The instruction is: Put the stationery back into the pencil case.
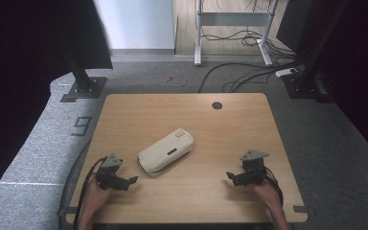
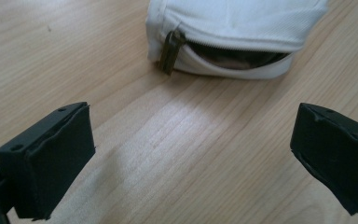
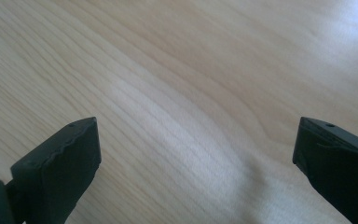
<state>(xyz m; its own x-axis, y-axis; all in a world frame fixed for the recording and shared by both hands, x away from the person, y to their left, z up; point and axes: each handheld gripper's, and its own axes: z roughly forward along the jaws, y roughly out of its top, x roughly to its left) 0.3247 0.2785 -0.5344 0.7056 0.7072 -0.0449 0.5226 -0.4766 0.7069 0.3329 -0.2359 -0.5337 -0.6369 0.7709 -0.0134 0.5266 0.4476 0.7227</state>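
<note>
On the wooden table, both spread grippers flank a white pouch.

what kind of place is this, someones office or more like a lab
Most likely a lab or recording setup, not an ordinary office. A bare wooden table stands on grey carpet, dark curtains hang at both sides, loose cables run over the floor, and a number 9 is marked beside the table.

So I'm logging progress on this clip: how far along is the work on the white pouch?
Barely started. Done: the pouch lies on the table, its zip partly open near the pull. In hand: nothing; the left claw is open and points at the pouch, apart from it, and the right claw is open over bare wood. Left: grasping and handling the pouch.
</note>
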